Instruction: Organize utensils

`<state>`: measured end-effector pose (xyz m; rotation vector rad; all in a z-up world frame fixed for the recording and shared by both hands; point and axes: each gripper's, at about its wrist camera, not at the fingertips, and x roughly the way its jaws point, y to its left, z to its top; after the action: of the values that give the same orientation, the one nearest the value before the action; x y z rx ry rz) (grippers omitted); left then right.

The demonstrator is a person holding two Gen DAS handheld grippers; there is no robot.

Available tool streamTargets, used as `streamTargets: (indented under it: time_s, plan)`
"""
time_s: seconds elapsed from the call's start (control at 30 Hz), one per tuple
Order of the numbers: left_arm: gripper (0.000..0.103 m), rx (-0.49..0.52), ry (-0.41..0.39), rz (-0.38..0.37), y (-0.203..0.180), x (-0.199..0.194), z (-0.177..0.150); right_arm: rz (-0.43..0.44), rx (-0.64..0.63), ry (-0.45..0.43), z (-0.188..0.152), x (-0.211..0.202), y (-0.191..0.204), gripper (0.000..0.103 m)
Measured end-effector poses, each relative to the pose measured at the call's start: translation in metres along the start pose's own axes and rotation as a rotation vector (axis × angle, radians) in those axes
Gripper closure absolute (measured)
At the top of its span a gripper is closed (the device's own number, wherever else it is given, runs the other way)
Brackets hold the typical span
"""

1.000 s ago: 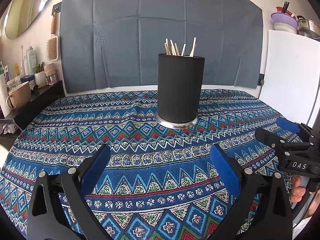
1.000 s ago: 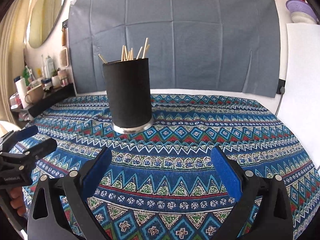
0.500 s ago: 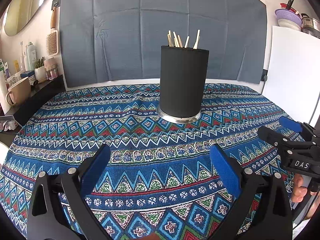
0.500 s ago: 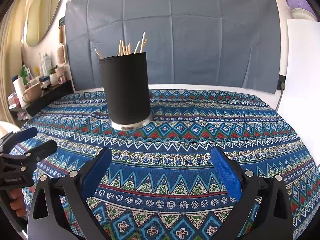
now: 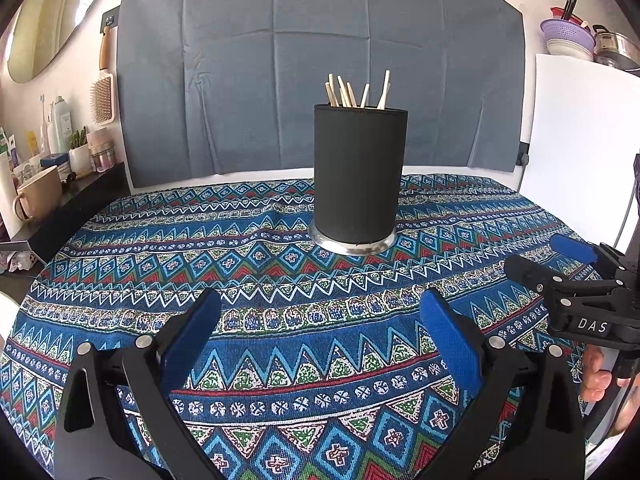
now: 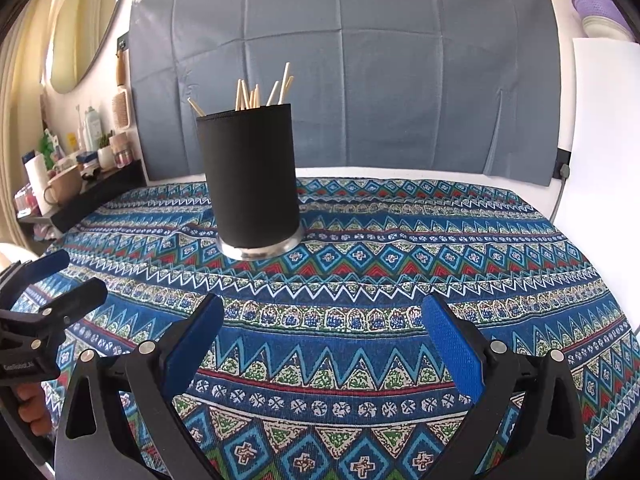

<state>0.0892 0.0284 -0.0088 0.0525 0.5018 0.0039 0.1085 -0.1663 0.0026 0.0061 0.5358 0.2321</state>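
A black cylindrical utensil holder [image 5: 359, 176] with a metal base stands upright on the patterned blue tablecloth [image 5: 280, 340]; it also shows in the right wrist view [image 6: 253, 178]. Several wooden utensil handles [image 5: 356, 91] stick out of its top, also seen in the right wrist view [image 6: 260, 92]. My left gripper [image 5: 320, 314] is open and empty, low over the cloth, well short of the holder. My right gripper [image 6: 323, 316] is open and empty, the holder ahead to its left. Each gripper shows in the other's view: the right one [image 5: 556, 264], the left one [image 6: 68, 276].
A grey cloth backdrop [image 5: 320, 60] hangs behind the table. A dark shelf at the left holds a beige mug [image 5: 38, 196], bottles and jars. A white panel [image 5: 580, 140] stands at the right, with bowls [image 5: 566, 38] and a pot above it.
Both grippers have drawn back and shifted slightly; the holder sits a little differently in both views. Both stay open and empty.
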Motion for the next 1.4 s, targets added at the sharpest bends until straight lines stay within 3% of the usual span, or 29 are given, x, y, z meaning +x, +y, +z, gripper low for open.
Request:
streamTargets:
  time_s: [1.4]
  plan:
    - [0.006, 0.01, 0.001, 0.004, -0.0014, 0.0007, 0.0002, -0.009, 0.004, -0.008, -0.0006, -0.0006, -0.001, 0.008]
